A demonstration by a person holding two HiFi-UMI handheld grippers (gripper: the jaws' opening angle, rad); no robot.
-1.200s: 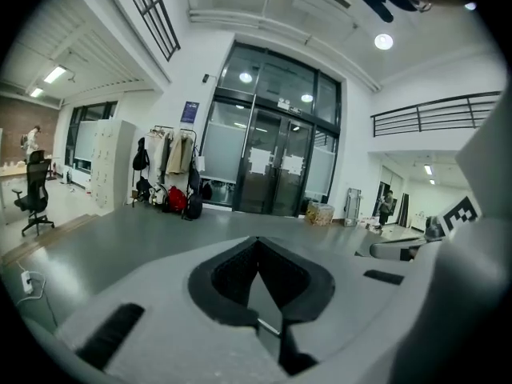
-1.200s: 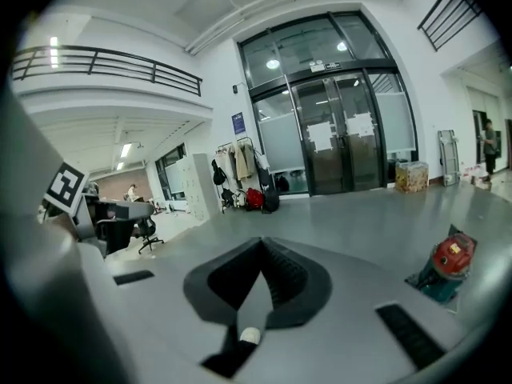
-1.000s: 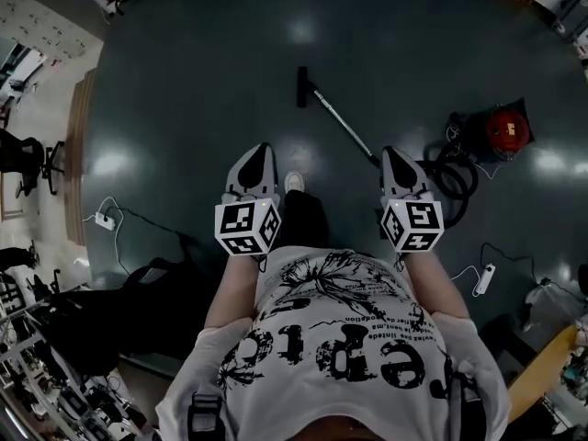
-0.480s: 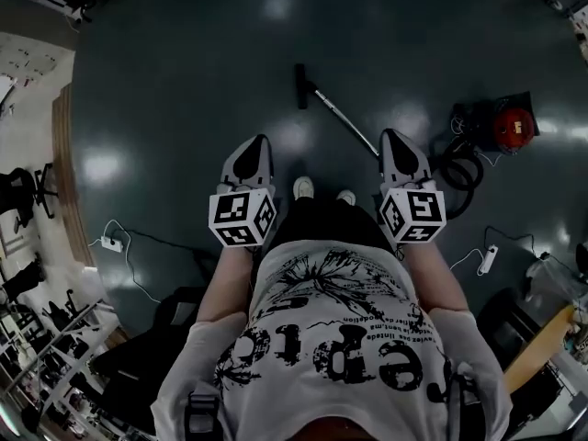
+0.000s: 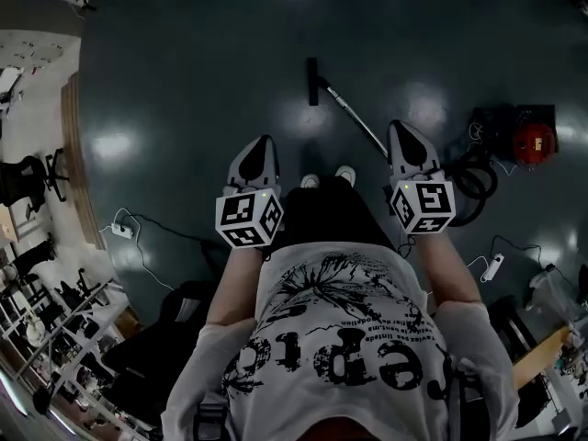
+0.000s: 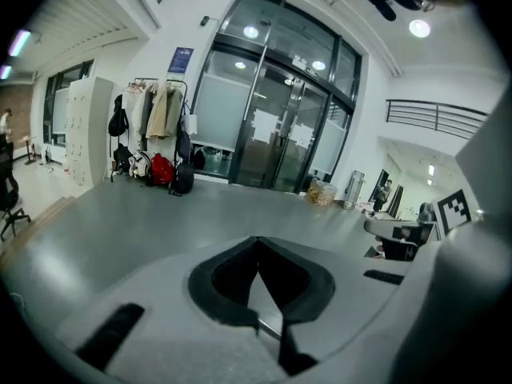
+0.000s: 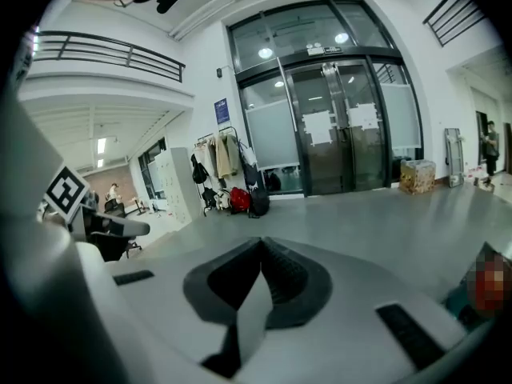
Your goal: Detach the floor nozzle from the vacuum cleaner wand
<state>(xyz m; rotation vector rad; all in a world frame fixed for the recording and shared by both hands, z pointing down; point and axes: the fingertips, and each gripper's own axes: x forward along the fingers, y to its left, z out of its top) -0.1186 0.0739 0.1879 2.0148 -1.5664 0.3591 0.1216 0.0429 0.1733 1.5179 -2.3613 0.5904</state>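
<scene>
Approach stage; both tongs closed and empty, vacuum not yet touched.

Floor nozzle [image 5: 312, 82] lies on the dark floor [image 5: 184, 72], well ahead of the person and between the lines of the two tongs; wand [image 5: 353, 123] slants back from it toward the right gripper [image 5: 401, 129], so the right hand is nearer the wand; left gripper [image 5: 263, 143] stands well apart from both, jaws together like the right's; red vacuum body [image 5: 534, 141] and hose [image 5: 470, 178] sit off to the right; the nozzle joint is probably at the wand's far end, too small to confirm.
</scene>
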